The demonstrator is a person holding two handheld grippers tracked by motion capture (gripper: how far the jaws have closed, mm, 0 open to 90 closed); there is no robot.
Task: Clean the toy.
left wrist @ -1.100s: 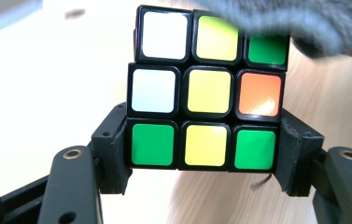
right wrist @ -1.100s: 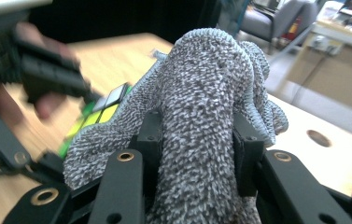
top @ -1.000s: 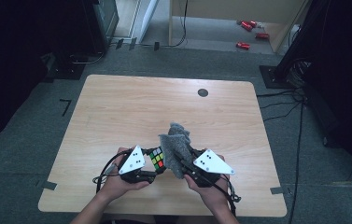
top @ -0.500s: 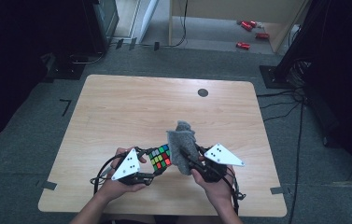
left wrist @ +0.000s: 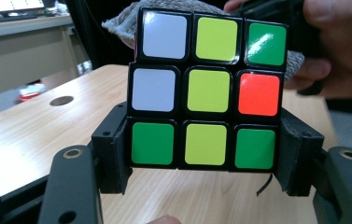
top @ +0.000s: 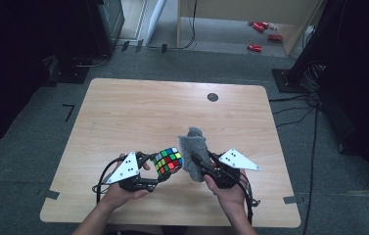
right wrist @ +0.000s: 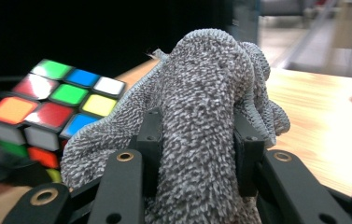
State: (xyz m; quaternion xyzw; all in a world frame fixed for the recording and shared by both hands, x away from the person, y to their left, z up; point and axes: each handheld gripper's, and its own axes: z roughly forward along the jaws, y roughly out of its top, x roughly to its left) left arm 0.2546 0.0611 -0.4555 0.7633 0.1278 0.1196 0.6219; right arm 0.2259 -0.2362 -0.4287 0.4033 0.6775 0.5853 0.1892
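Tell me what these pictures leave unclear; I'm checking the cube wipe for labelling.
- Rubik's cube: left gripper view shows one face; the cloth's contact lies behind it.
- Grey cloth: right gripper view; it covers the right claw's pads.
- Red things on the floor: high view, too small to identify.

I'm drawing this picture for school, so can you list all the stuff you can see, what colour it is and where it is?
Puzzle cube: one, many-coloured squares on black, held up over the near part of the table, against the cloth.
Cloth: one, grey and fuzzy, bunched up, just right of the cube.
Table: one, light wood, in the middle of the room.
Round hole: one, dark, in the table's far right part.
Red things: a few, on the floor behind the table; too small to tell what they are.
Left claw: one, black, shut on the cube's lower sides.
Right claw: one, black, shut on the cloth.
Hands: two, coming in from the near edge, each holding a claw.
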